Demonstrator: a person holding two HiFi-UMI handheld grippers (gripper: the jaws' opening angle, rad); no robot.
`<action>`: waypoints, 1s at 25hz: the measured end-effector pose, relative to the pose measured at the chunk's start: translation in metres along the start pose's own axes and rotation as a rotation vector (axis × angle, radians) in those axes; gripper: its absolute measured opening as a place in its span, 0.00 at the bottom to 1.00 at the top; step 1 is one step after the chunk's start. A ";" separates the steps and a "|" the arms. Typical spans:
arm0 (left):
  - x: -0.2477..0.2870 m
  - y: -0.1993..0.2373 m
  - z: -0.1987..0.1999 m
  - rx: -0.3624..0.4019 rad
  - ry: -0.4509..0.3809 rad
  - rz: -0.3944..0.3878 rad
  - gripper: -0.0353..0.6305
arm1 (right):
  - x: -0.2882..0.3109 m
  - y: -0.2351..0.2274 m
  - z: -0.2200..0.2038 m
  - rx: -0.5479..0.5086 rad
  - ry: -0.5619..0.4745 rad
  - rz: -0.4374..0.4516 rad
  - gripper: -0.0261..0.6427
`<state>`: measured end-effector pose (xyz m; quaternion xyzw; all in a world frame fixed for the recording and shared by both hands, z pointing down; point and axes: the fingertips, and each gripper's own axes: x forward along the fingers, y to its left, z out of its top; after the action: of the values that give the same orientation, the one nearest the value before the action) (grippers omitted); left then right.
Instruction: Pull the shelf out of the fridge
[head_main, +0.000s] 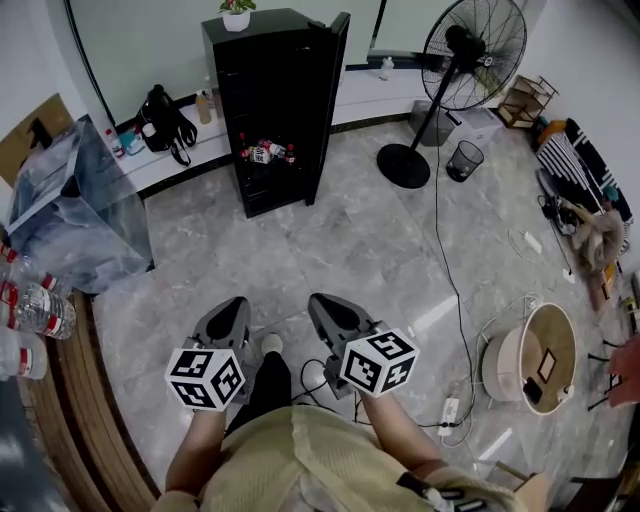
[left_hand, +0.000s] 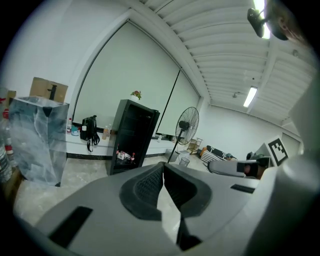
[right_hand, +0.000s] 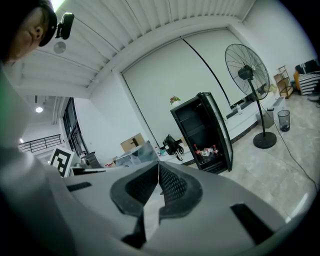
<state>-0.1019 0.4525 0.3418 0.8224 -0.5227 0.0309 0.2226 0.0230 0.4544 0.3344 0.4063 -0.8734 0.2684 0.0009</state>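
The left gripper (head_main: 232, 303) is clenched on nothing, its jaws pressed tip to tip. The right gripper (head_main: 318, 300) is clenched and empty as well. The two are held side by side in front of the person, both aimed at the black fridge (head_main: 275, 100).

The fridge stands straight ahead of them, well apart across a stretch of bare floor (head_main: 340, 250). Its door (head_main: 330, 95) is swung open on the fridge's right side, so the cavity faces the grippers. Inside the fridge, low down, a shelf (head_main: 270, 165) carries a few small bottles (head_main: 265, 153); the shelves above it are too dark to make out.

Neither gripper looks nearer the fridge. The shelf's long axis likely runs across the fridge's width, so the pull would come straight back toward the person. Closing the gap comes first.
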 end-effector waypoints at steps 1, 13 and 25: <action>0.008 0.005 0.003 -0.018 0.000 -0.012 0.08 | 0.008 -0.002 0.003 0.011 -0.002 0.003 0.06; 0.101 0.084 0.050 -0.021 -0.002 -0.038 0.08 | 0.119 -0.036 0.038 0.032 0.049 -0.021 0.06; 0.145 0.172 0.077 -0.041 0.027 -0.036 0.09 | 0.236 -0.055 0.066 0.098 0.055 -0.009 0.07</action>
<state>-0.2003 0.2383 0.3715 0.8263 -0.5054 0.0272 0.2470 -0.0821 0.2272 0.3556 0.4022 -0.8572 0.3217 0.0062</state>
